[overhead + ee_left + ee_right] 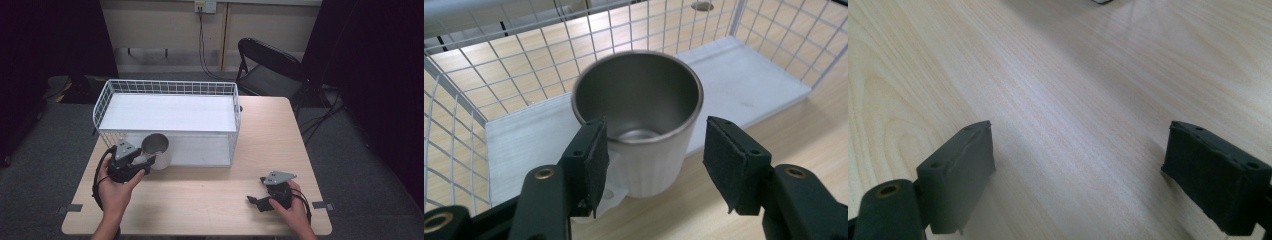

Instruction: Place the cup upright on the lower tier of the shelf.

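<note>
Wooden table [220,195]: empty steel cup [639,120] beside wire basket [170,87].

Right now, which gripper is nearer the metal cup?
Left. The left gripper has its jaws open around the metal cup; the right gripper rests far off on the table's other side.

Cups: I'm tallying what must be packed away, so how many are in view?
1. The metal cup stands on the table at the front of the wire basket, between the left claw's open jaws. Others may be hidden.
</note>
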